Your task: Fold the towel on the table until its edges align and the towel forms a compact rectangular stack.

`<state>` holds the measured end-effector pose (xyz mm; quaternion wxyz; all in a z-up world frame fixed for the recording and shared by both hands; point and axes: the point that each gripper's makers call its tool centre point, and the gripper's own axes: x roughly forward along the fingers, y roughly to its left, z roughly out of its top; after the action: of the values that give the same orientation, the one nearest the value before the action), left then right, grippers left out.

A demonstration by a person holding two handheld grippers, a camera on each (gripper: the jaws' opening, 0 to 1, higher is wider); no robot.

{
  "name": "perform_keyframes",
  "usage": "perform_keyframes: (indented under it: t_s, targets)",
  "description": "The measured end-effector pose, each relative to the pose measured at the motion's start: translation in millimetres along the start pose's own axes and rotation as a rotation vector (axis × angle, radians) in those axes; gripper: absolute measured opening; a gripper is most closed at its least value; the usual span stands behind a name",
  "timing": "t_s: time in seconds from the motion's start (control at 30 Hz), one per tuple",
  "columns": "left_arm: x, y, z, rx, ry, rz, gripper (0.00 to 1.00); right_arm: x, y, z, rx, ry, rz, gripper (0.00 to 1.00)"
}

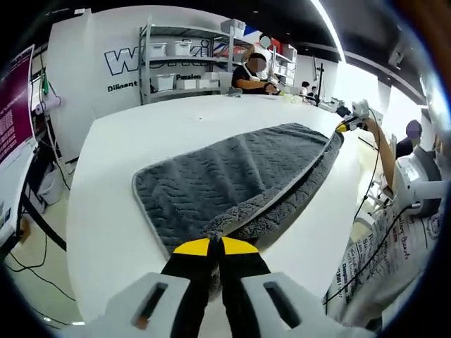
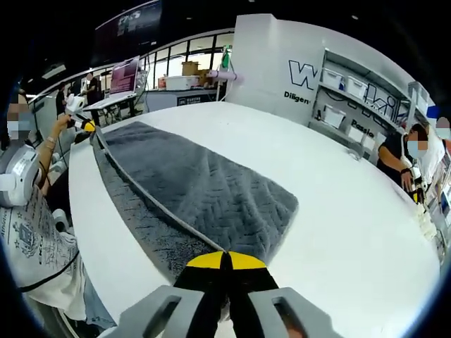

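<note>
A grey quilted towel [image 1: 232,169] lies folded over lengthwise on the white table [image 1: 120,232], its pale-edged upper layer set back a little from the lower one along the near side. My left gripper [image 1: 215,246] is shut on one near corner of the towel. At the far end of that same edge the right gripper [image 1: 345,127] pinches the other corner. In the right gripper view the towel [image 2: 204,190] stretches away across the table [image 2: 352,232], my right gripper [image 2: 225,260] is shut on its corner, and the left gripper [image 2: 86,125] holds the far end.
The person holding the grippers stands at the table's edge [image 1: 394,239]. Metal shelves with white bins [image 1: 180,67] stand behind the table, and a seated person [image 1: 254,74] is beyond its far edge. A screen [image 2: 123,77] sits on a back desk. Cables [image 1: 28,260] lie on the floor.
</note>
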<state>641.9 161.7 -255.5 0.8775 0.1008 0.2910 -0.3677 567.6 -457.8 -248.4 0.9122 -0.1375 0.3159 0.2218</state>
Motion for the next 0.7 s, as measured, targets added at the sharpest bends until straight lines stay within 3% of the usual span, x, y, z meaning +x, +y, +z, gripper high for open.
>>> perform_keyframes:
  t_s: [0.33,0.7]
  targets:
    - [10.6,14.1,17.1,-0.002,-0.001,-0.008,0.05,4.8,-13.4,20.4,-0.011,0.001,-0.029,0.00]
    - [28.1,33.6,35.7,0.017,0.019,0.002,0.05,26.7,-39.6,39.8,-0.031,0.027,-0.062,0.00]
